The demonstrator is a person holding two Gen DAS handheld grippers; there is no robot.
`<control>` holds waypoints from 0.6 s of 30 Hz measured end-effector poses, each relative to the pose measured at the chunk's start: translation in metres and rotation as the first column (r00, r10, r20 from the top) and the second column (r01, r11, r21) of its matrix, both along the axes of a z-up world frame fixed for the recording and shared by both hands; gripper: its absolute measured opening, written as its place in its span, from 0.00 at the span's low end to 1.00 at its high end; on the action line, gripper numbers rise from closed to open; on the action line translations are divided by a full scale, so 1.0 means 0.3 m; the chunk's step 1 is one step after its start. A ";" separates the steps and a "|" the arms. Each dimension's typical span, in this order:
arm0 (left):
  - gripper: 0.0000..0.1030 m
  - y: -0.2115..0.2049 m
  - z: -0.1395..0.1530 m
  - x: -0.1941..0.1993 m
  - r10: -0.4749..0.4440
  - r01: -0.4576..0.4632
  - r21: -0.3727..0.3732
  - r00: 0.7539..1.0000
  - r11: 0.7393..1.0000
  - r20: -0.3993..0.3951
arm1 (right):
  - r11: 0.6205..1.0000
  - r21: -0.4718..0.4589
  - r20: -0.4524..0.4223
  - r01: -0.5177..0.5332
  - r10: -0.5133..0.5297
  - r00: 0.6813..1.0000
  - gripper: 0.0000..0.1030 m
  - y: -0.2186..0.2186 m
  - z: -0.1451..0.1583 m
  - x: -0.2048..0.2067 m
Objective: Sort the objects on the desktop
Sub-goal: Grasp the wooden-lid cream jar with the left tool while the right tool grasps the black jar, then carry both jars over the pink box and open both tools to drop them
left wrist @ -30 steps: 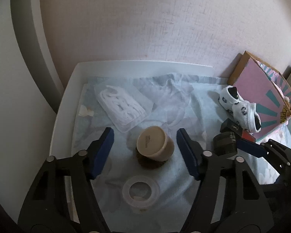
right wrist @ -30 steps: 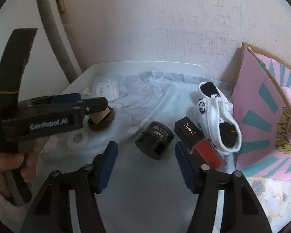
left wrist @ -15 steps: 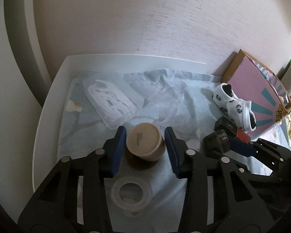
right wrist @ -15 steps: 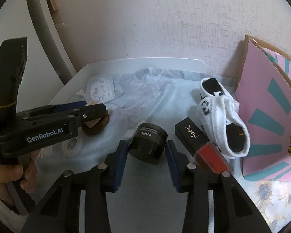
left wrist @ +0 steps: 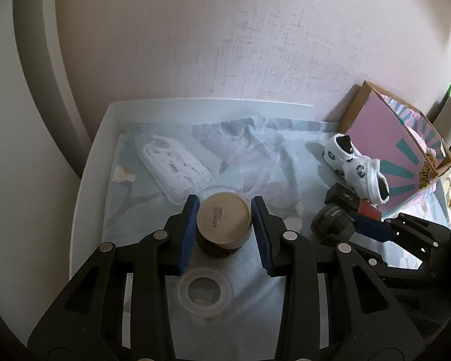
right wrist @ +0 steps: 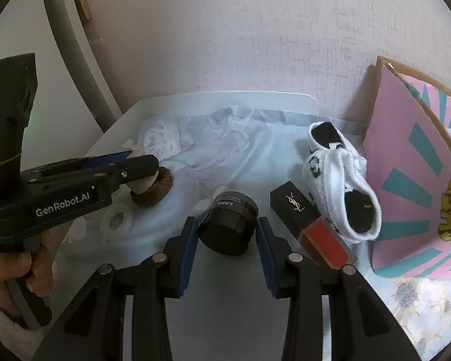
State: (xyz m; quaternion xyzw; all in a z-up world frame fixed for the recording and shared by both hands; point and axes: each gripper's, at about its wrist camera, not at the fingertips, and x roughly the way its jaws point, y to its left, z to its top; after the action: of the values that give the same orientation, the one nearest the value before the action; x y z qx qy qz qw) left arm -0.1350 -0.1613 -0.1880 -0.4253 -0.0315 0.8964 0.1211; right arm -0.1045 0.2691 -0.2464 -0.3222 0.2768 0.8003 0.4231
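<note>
Left hand [right wrist: 12,273], at 8 o'clock in the right wrist view, wraps the grip of the left gripper [left wrist: 224,210]; a pale sleeve edge shows below it. Tool is pitched down toward the tray [left wrist: 93,168].

Left gripper: clenched. Blue pads press both sides of the tan jar [left wrist: 224,221], which is tipped so its flat printed end faces the camera. A brown puff [right wrist: 158,191] sits against the jar's far end.

Right gripper [right wrist: 227,234], also pitched down. Its pads bracket the black jar [right wrist: 229,222], which lies tilted on the cloth. Left pad touches the jar wall; a thin gap seems to show at the right pad, so grip unconfirmed.

Around:
- clear tape roll [left wrist: 206,290], 6 o'clock of the tan jar, between the left gripper's arms
- bag of white picks [left wrist: 173,164], 11 o'clock of the tan jar
- black lipstick box [right wrist: 294,207] with red end, 3 o'clock of the black jar
- white sock [right wrist: 339,186], 2 o'clock, lying against the pink box [right wrist: 415,180]
</note>
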 end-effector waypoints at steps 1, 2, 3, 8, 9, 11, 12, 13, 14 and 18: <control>0.31 -0.002 0.006 0.001 0.000 0.000 0.001 1.000 1.000 0.000 | 1.000 0.002 0.000 -0.003 0.003 1.000 0.35 -0.002 0.006 0.000; 0.31 -0.003 0.016 0.003 0.000 0.000 0.001 1.000 1.000 0.000 | 1.000 0.005 0.001 -0.007 0.007 1.000 0.35 -0.004 0.014 0.000; 0.31 -0.002 0.030 0.005 -0.002 0.002 -0.002 1.000 1.000 -0.003 | 1.000 0.008 0.000 -0.007 0.007 1.000 0.34 -0.006 0.023 0.002; 0.31 0.013 0.114 0.025 -0.011 0.010 -0.019 1.000 1.000 -0.025 | 0.999 0.036 -0.003 -0.028 0.028 1.000 0.34 -0.021 0.093 0.011; 0.31 0.018 0.136 0.028 -0.012 0.011 -0.023 0.999 1.000 -0.031 | 0.999 0.040 -0.004 -0.029 0.029 1.000 0.34 -0.022 0.105 0.012; 0.31 0.031 0.174 0.032 -0.014 0.012 -0.028 0.999 1.000 -0.040 | 0.998 0.055 -0.007 -0.032 0.033 0.999 0.34 -0.029 0.148 0.017; 0.31 0.040 0.202 0.035 -0.014 0.012 -0.027 0.999 1.000 -0.050 | 0.998 0.061 -0.009 -0.034 0.034 0.999 0.34 -0.031 0.165 0.021; 0.30 0.050 0.227 0.037 -0.017 0.016 -0.024 0.998 1.000 -0.060 | 0.997 0.071 -0.013 -0.036 0.037 0.999 0.34 -0.035 0.192 0.027; 0.30 0.061 0.247 0.038 -0.021 0.020 -0.026 0.998 0.999 -0.066 | 0.996 0.077 -0.019 -0.039 0.040 0.999 0.34 -0.038 0.212 0.033; 0.30 0.134 0.340 0.032 -0.052 0.047 -0.052 0.994 0.998 -0.097 | 0.994 0.106 -0.029 -0.039 0.042 0.999 0.34 -0.045 0.298 0.064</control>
State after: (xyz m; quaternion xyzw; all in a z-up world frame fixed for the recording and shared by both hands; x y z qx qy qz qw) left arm -0.1254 -0.1212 -0.0861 -0.3844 0.0073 0.9134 0.1340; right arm -0.0854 0.2554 -0.1570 -0.2924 0.2343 0.8272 0.4187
